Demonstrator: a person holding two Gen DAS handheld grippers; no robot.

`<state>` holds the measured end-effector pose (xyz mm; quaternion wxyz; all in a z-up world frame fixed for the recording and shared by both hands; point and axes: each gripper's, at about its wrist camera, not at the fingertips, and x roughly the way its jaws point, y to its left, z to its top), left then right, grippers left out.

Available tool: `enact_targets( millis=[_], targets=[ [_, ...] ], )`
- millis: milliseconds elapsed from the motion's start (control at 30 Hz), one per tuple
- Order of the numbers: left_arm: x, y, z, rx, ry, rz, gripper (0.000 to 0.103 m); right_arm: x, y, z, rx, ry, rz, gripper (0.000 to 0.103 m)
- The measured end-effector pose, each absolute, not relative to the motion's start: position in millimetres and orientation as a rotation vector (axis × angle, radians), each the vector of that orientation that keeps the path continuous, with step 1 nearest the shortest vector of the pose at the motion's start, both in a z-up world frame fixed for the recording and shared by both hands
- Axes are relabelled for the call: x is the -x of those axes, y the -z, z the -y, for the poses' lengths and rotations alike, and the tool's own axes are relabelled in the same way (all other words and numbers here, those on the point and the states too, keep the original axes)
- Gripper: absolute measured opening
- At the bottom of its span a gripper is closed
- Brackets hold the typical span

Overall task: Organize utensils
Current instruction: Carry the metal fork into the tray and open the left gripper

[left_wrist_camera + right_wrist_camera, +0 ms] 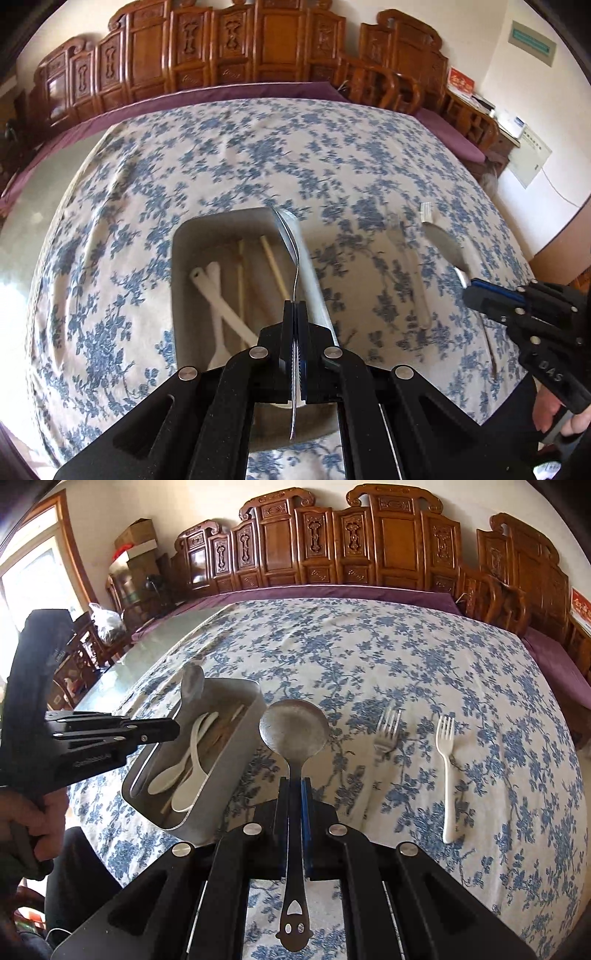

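My left gripper [294,308] is shut on the handle of a metal spoon [287,232], seen edge-on above the grey tray [180,295]. In the tray lie two white spoons [214,295] and wooden chopsticks [275,267]. My right gripper [294,784] is shut on a second metal spoon [293,725], bowl forward, held just right of the tray [240,746]. The right wrist view also shows the left gripper [173,731] with its spoon [194,686] over the tray's far end. A metal fork [388,727] and a white plastic fork [447,768] lie on the cloth to the right.
A blue-flowered cloth [406,646] covers the table. Carved wooden chairs [369,535] and a purple-cushioned bench [332,592] line the far side. A person's hand [33,812] grips the left tool's handle. Bare tabletop [147,653] shows at the far left.
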<state>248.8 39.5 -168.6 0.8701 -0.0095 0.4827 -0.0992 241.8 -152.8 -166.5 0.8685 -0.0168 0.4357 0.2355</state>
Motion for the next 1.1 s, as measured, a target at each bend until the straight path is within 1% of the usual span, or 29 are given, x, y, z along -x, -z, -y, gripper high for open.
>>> enact_targets(
  millis=[300,733,1100],
  targets=[
    [-264.3,191.6,-63.7,0.053,0.161,-1.052,0.001,-244.9,166.1,137.6,0.05,-0.517,-0.919,0.007],
    [-277.7,225.0,-72.1,0.06,0.132,-1.12,0.001,-249.8,160.7,119.9,0.059,-0.548,-0.913,0.007],
    [-281.4,224.5,-75.7,0.068,0.128,-1.119,0.002,-249.7,160.7,114.6,0.067,-0.55,-0.915,0.007]
  ],
)
